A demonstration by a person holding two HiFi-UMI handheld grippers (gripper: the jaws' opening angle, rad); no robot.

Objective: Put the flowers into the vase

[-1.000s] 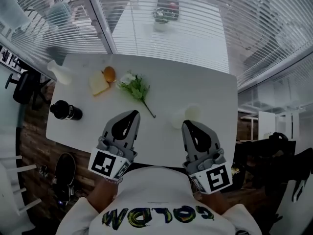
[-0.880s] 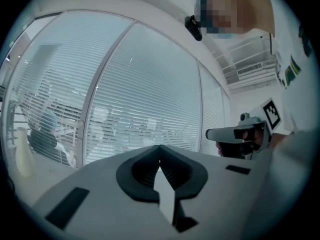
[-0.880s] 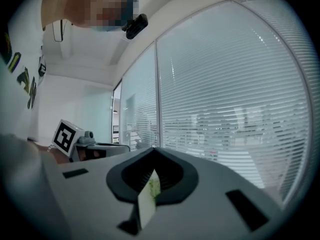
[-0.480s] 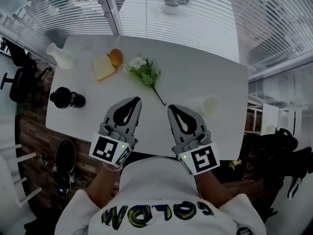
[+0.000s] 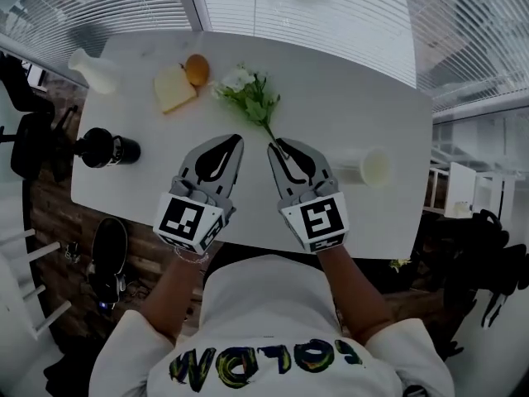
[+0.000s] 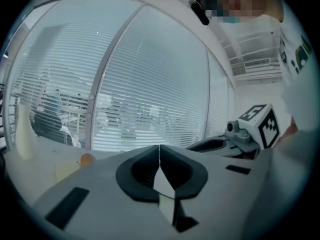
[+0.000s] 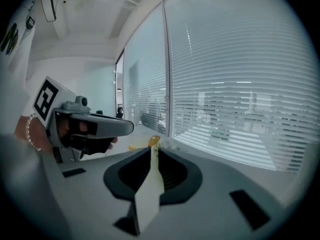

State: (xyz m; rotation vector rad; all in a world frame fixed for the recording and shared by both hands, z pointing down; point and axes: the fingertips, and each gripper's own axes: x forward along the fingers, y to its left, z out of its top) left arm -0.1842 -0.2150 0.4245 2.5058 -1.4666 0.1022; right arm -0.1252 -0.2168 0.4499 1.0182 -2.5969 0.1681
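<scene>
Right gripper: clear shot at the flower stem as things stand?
Probably yes. The right gripper sits just short of the stem end of the flowers, with only bare table between; its jaws have just been opening, nothing in them.
</scene>
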